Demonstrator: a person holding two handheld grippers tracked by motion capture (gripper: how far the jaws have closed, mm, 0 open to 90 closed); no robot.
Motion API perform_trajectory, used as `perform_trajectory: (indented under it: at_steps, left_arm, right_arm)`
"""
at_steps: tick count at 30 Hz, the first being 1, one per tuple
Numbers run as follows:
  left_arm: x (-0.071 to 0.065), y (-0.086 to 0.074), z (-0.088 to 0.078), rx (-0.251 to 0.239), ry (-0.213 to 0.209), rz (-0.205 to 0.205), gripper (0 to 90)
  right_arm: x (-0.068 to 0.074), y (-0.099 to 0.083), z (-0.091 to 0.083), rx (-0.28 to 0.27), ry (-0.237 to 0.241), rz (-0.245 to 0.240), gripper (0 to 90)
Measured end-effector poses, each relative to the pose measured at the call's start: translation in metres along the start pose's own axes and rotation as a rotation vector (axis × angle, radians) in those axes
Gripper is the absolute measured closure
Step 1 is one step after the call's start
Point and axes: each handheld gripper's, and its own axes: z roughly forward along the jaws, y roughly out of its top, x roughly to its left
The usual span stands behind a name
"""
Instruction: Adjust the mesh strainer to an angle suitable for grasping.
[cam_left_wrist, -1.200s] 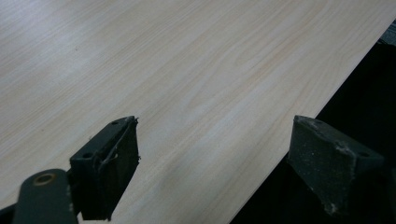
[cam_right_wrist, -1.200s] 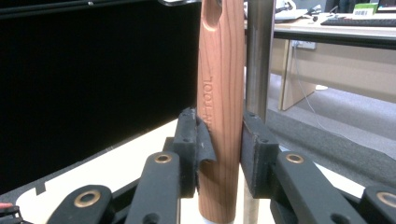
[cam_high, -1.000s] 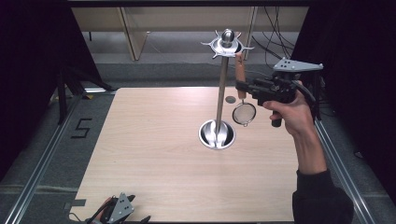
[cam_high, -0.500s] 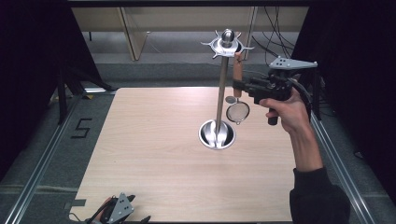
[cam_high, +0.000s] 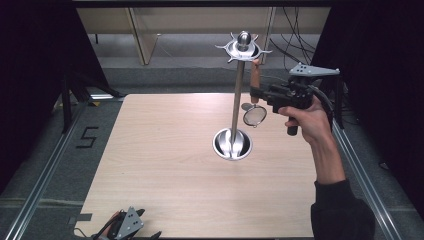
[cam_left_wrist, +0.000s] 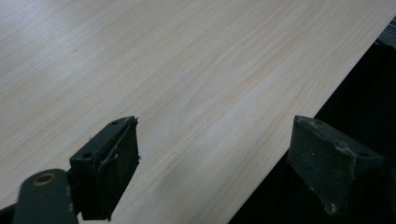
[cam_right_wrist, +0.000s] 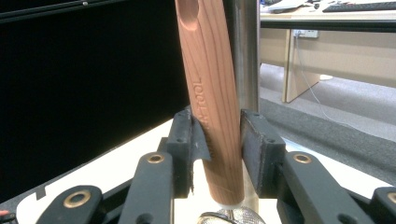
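A tall steel utensil stand (cam_high: 238, 100) rises from a round base (cam_high: 232, 144) on the wooden table (cam_high: 165, 165), with a ring of hooks (cam_high: 243, 47) at its top. My right gripper (cam_high: 256, 93) holds a small mesh strainer (cam_high: 255, 116) upright by its wooden handle (cam_right_wrist: 210, 93), just right of the pole (cam_right_wrist: 246, 51) and below the hooks. Its jaws have just been opening a little, and the handle still sits between the pads with both touching it. My left gripper (cam_high: 145, 225) lies at the table's front left edge, open, with nothing between its jaws (cam_left_wrist: 215, 140).
Metal rails (cam_high: 45, 170) run along both sides of the table. Dark curtains close in left and right. Cables (cam_high: 295, 30) hang at the back right, behind the stand. A small round object (cam_high: 246, 106) lies on the table behind the strainer.
The right hand has shifted slightly left and up, bringing the strainer closer to the stand's pole. The left gripper has not moved.
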Motion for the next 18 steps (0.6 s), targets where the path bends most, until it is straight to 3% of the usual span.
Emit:
perform_trajectory:
  at_steps: [4,12,14,15,16,17,18]
  left_arm:
    - [-0.002,-0.001,0.001,-0.009,-0.007,-0.039,15.5]
    - [-0.003,-0.001,0.001,0.000,-0.006,-0.039,15.5]
    - [-0.001,0.000,0.000,0.009,-0.005,-0.011,15.5]
    - [-0.003,-0.001,0.001,-0.001,-0.006,-0.038,15.5]
    - [-0.002,0.000,0.001,0.007,0.000,-0.025,15.5]
    - [-0.001,0.000,0.000,0.010,-0.004,-0.015,15.5]
    - [-0.001,0.000,0.000,0.014,-0.005,-0.011,15.5]
  right_arm:
    - [-0.001,-0.002,-0.001,0.010,-0.008,0.000,65.1]
    - [0.000,-0.005,-0.007,0.003,-0.028,0.001,63.8]
    - [0.002,-0.007,-0.010,0.005,-0.035,0.000,63.5]
    - [0.003,-0.008,-0.013,0.006,-0.050,0.006,63.3]
    - [0.003,-0.008,-0.014,-0.005,-0.048,-0.020,62.9]
    - [0.005,-0.009,-0.017,0.005,-0.057,-0.002,62.5]
    - [0.004,-0.009,-0.019,-0.006,-0.058,-0.019,62.2]
